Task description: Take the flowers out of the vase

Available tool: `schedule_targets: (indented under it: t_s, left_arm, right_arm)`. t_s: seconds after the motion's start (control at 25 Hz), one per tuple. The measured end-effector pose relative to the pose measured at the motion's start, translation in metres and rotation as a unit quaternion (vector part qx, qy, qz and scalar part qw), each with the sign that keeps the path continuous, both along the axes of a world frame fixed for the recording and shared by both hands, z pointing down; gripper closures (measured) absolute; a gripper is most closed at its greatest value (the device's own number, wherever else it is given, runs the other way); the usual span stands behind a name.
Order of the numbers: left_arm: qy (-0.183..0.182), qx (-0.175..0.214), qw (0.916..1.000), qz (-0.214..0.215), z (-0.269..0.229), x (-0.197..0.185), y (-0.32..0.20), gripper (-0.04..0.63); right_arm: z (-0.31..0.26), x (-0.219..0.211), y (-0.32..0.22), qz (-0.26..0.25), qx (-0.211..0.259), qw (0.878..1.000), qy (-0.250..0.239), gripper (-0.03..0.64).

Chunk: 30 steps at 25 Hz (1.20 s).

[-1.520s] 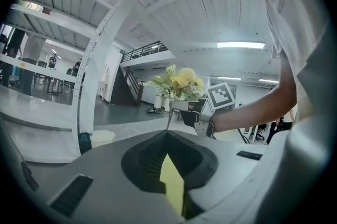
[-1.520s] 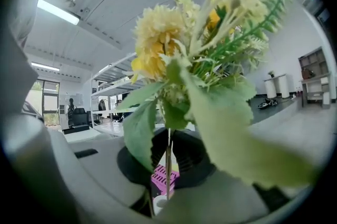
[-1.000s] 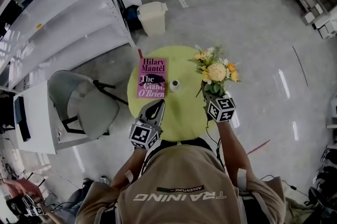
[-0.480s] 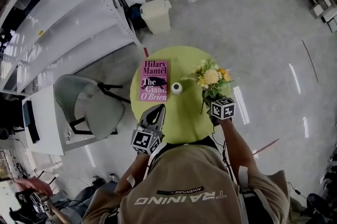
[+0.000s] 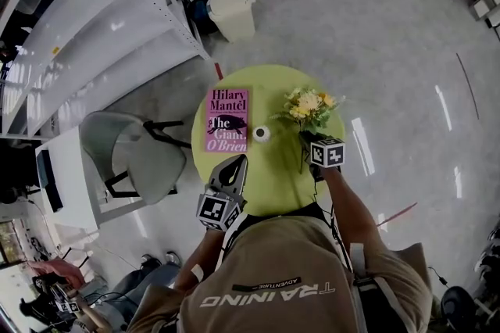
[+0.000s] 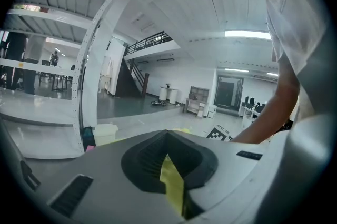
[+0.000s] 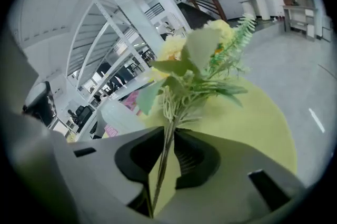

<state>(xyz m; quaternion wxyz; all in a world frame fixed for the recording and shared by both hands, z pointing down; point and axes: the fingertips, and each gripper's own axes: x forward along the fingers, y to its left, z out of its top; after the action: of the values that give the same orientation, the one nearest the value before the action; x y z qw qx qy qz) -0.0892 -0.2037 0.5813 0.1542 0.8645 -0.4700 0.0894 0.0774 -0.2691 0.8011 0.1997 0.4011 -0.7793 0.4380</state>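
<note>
A bunch of yellow and white flowers (image 5: 310, 106) lies low over the right side of the round lime-green table (image 5: 281, 183), its stems pointing back at me. My right gripper (image 5: 311, 138) has those stems (image 7: 167, 128) between its jaws; the jaws are opening, and a gap shows beside the stems, which run along one jaw. The blooms (image 7: 195, 57) fan out ahead of the right gripper (image 7: 171, 131). A small white vase (image 5: 262, 134) stands upright mid-table, with no flowers in it. At the table's near edge my left gripper (image 5: 237, 164) is shut on nothing, its tips (image 6: 167, 136) meeting.
A pink book (image 5: 227, 119) lies on the table's left part. A grey chair (image 5: 133, 155) stands left of the table, white shelving (image 5: 86, 26) beyond it, and a cream bin (image 5: 232, 13) at the far side. Another person's hand (image 5: 55, 274) shows at lower left.
My right gripper has come down with the flowers, from well above the table to just over its right side. The left gripper has shifted only slightly.
</note>
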Motion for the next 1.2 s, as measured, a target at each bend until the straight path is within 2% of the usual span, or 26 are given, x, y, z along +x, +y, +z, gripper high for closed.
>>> schedule_targets:
  t_s: [0.16,0.4,0.52,0.68,0.72,0.8,0.84,0.96,1.08,1.2]
  left_arm:
    - [0.002,-0.004,1.0000,0.004,0.003,0.005,-0.010,0.594]
    - [0.007,0.003,0.9999,0.009,0.001,0.011,-0.013,0.594]
    - [0.009,0.007,0.9999,0.011,0.001,0.010,-0.007,0.594]
    - [0.011,0.009,0.9999,0.009,-0.003,0.003,0.001,0.594]
    - [0.011,0.012,0.9998,0.007,-0.005,0.001,0.003,0.594]
    - [0.011,0.017,0.9998,0.006,-0.008,-0.002,0.007,0.594]
    - [0.011,0.017,0.9998,0.006,-0.008,-0.004,0.010,0.594]
    - [0.012,0.016,0.9998,0.004,-0.011,-0.008,0.020,0.594]
    - [0.015,0.023,0.9996,0.000,-0.015,-0.014,0.028,0.594]
    - [0.018,0.025,0.9995,-0.002,-0.017,-0.024,0.032,0.594]
  right_arm:
    - [0.014,0.008,-0.003,0.008,-0.018,0.999,0.044,0.488]
    - [0.021,0.022,0.004,0.019,-0.022,0.992,0.125,0.485]
    - [0.016,0.027,0.010,0.023,-0.001,0.989,0.144,0.485]
    - [-0.005,0.027,0.013,0.038,0.035,0.990,0.133,0.465]
    - [-0.012,0.028,0.014,0.042,0.045,0.990,0.128,0.484]
    - [-0.030,0.026,0.016,0.043,0.071,0.990,0.109,0.587]
    - [-0.040,0.022,0.018,0.038,0.085,0.991,0.095,0.612]
    - [-0.074,0.010,0.028,0.017,0.120,0.992,0.043,0.614]
    - [-0.117,0.000,0.033,0.021,0.152,0.988,-0.025,0.615]
    - [-0.154,-0.017,0.034,0.009,0.185,0.981,-0.057,0.615]
